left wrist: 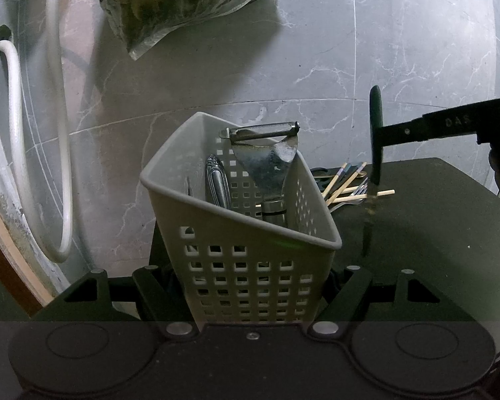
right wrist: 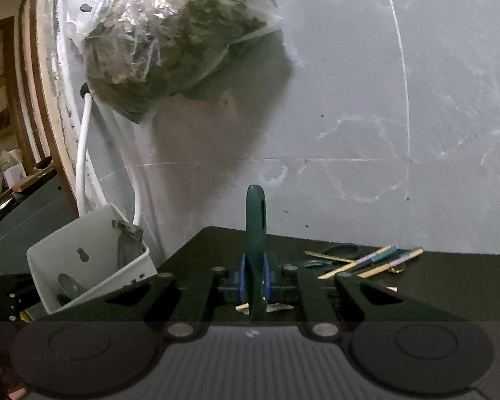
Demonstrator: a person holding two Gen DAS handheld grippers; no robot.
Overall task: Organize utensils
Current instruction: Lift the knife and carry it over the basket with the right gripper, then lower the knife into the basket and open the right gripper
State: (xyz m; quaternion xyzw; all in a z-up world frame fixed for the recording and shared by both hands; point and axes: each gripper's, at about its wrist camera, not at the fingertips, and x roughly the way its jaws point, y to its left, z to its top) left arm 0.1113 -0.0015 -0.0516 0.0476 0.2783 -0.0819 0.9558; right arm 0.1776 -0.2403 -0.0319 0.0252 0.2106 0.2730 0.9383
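Note:
My left gripper (left wrist: 251, 283) is shut on a grey perforated basket (left wrist: 250, 266), one finger on each side of it. Inside the basket stand a metal peeler (left wrist: 266, 156) and a silver utensil handle (left wrist: 216, 183). My right gripper (right wrist: 253, 280) is shut on a knife (right wrist: 255, 233) with a dark green handle, held upright between blue pads (right wrist: 241, 276). The left wrist view shows that knife (left wrist: 376, 153) hanging blade down above the black table (left wrist: 433, 226), to the right of the basket. Loose chopsticks (left wrist: 350, 183) and a fork (left wrist: 350, 198) lie behind it.
A plastic bag of greens (left wrist: 183, 3) hangs on the grey marble wall (left wrist: 383, 50). A white hose (left wrist: 60, 133) loops down at the left. In the right wrist view the basket (right wrist: 83, 243) sits at the left and the chopsticks (right wrist: 373, 260) with black scissors (right wrist: 341, 250) lie at the right.

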